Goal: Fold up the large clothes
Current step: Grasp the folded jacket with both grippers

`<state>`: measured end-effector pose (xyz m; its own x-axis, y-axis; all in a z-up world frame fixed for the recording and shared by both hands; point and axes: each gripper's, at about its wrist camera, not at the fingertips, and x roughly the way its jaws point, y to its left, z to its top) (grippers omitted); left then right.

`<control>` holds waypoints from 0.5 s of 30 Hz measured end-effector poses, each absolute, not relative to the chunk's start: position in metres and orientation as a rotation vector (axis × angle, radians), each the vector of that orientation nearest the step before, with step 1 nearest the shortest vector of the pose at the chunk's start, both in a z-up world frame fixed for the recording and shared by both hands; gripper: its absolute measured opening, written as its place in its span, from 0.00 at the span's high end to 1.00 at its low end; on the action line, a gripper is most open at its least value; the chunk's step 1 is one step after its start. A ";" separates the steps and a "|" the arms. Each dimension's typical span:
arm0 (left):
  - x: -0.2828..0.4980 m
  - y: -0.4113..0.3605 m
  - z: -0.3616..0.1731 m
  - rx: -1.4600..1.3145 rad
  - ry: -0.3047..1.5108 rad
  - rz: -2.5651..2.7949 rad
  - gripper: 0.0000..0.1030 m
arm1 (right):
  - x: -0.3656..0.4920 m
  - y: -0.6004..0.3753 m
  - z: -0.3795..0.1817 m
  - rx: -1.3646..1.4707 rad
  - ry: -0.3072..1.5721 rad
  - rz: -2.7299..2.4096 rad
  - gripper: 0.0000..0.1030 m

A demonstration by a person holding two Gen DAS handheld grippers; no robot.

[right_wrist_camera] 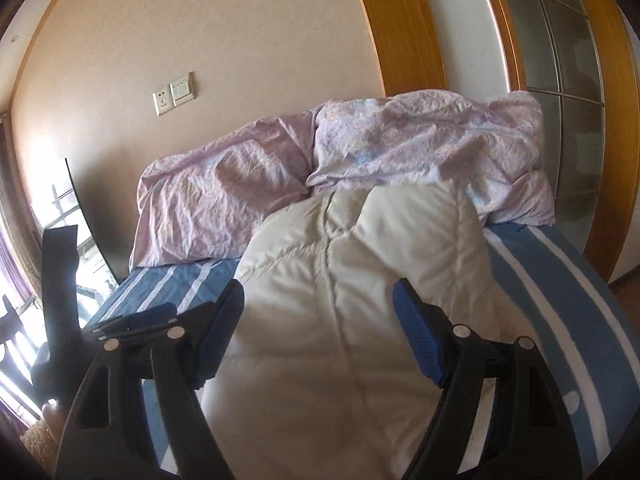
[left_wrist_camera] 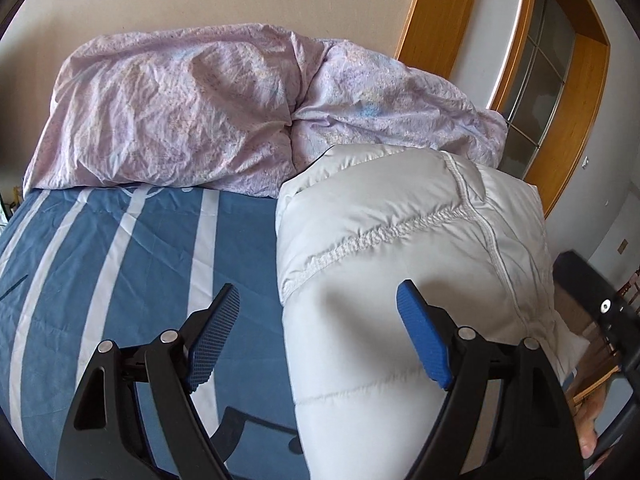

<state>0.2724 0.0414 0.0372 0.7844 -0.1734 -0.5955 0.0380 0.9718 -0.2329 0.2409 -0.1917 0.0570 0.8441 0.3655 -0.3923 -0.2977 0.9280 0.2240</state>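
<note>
A white puffy quilted jacket (left_wrist_camera: 400, 260) lies folded into a long bundle on the blue striped bed sheet (left_wrist_camera: 120, 260). It also shows in the right wrist view (right_wrist_camera: 340, 300). My left gripper (left_wrist_camera: 320, 320) is open and empty, just above the jacket's left edge, with one blue pad over the sheet and the other over the jacket. My right gripper (right_wrist_camera: 320, 320) is open and empty, with its fingers on either side of the jacket's near end. Whether either gripper touches the fabric I cannot tell.
A crumpled lilac duvet (left_wrist_camera: 220, 112) is heaped at the head of the bed against the beige wall (right_wrist_camera: 200, 40). A wooden-framed glass door (left_wrist_camera: 552, 72) stands to the right of the bed. The left gripper's dark body (right_wrist_camera: 60, 280) shows at the left of the right wrist view.
</note>
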 end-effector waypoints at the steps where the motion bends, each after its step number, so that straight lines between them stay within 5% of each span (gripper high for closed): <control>1: 0.277 0.040 0.037 -0.218 0.664 -0.119 0.21 | 0.247 -0.194 0.060 0.151 0.439 0.343 0.26; 15: 0.307 0.007 0.030 -0.199 0.660 -0.138 0.19 | 0.305 -0.220 0.024 0.143 0.549 0.258 0.37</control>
